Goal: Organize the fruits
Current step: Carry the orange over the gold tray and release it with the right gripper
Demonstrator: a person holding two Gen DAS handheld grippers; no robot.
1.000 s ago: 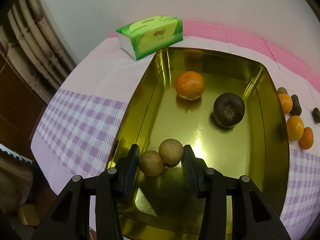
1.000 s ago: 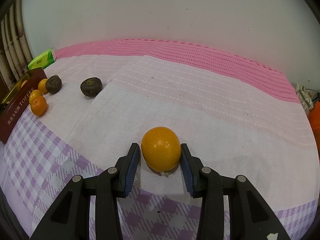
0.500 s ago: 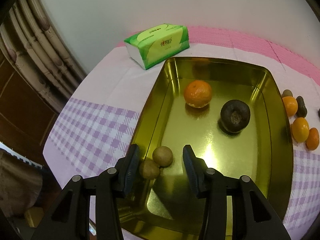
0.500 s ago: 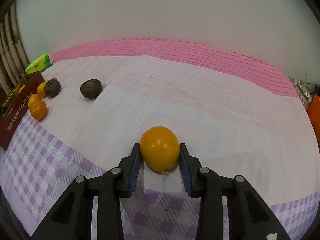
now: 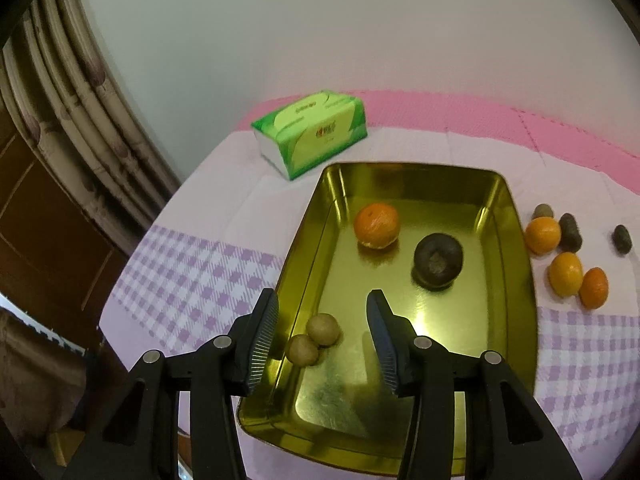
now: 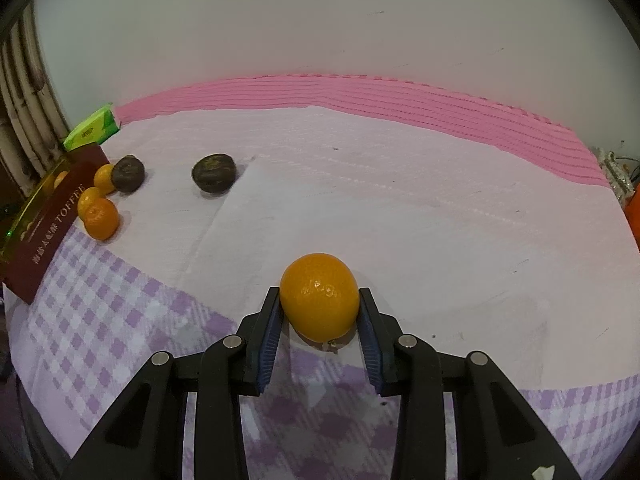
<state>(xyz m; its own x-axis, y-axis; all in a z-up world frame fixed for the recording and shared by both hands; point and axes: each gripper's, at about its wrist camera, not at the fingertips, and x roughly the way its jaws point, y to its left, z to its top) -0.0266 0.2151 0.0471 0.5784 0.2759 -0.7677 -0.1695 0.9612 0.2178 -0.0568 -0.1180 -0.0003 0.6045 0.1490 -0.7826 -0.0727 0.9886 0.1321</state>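
Right gripper (image 6: pixel 319 330) is clamped on a big orange fruit (image 6: pixel 319 296), both blue pads pressed against its sides, down on the near part of the cloth-covered table (image 6: pixel 400 208) where the purple check starts. Off to the far left in that view sit two dark round fruits (image 6: pixel 213 172) and a few small oranges (image 6: pixel 99 217) just beside a maroon toffee tin (image 6: pixel 48 224).

Left gripper (image 5: pixel 322 330) hangs above the near left corner of the gold tray (image 5: pixel 516 264), jaws partly apart and gripping nothing. Two small brown fruits (image 5: pixel 314 340) lie touching each other on the tray floor, seen between its fingers but clear of the pads. Further in, the tray holds a mandarin (image 5: pixel 377 225) and, just right of it, a dark wrinkled fruit (image 5: pixel 438 258). Right of the tray there's a loose bunch of small oranges and dark fruits on the cloth. A green tissue pack (image 5: pixel 310 132) sits beyond the tray's far left corner.
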